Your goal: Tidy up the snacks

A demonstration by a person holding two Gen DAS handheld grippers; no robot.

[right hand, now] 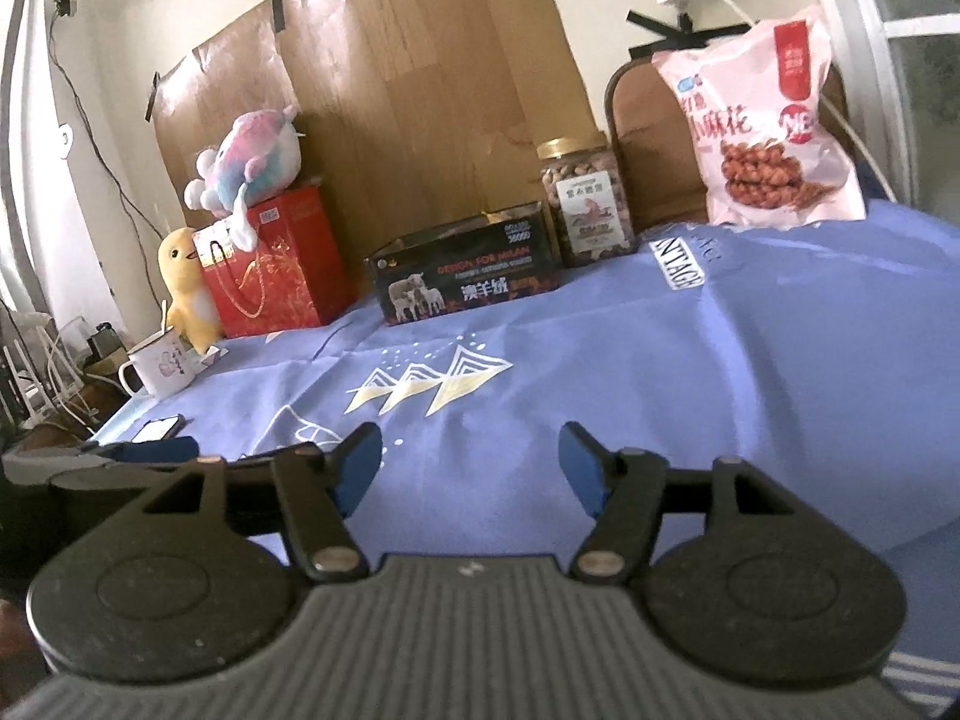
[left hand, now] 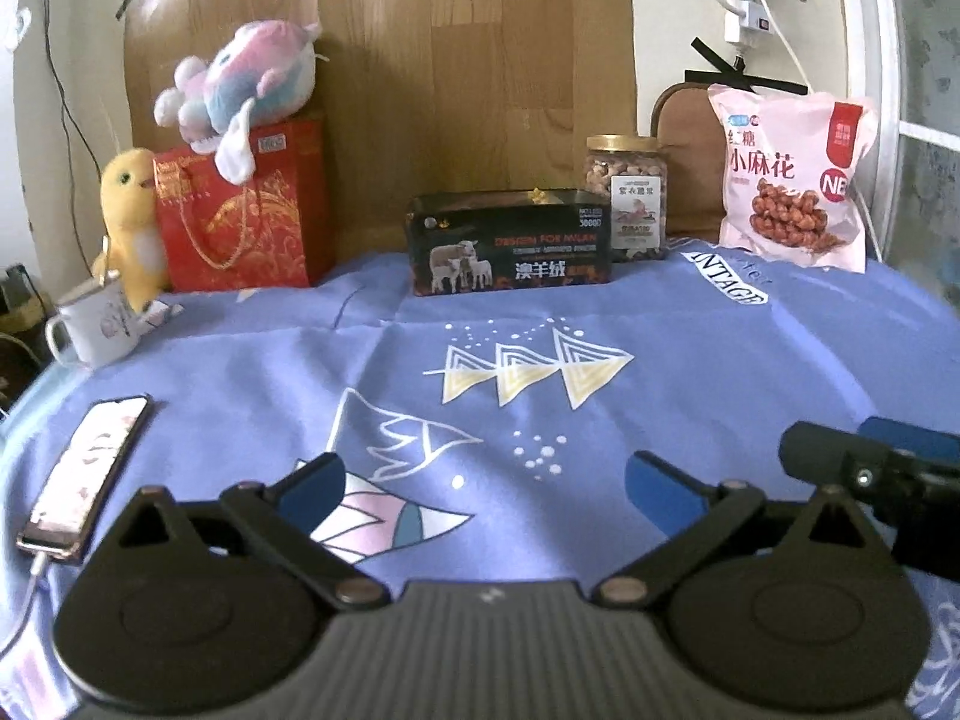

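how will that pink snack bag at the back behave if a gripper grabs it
The pink snack bag looks puffed and soft, so it will probably crumple and sag, not hold shape. It stands leaning against the brown chair back, so a push likely tips it over. The glossy film may slip between pads, and the twists pictured inside could crack if squeezed.

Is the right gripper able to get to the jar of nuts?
Probably yes. The right gripper is open and empty, and only bare blue cloth lies between it and the jar of nuts, beside the dark box.
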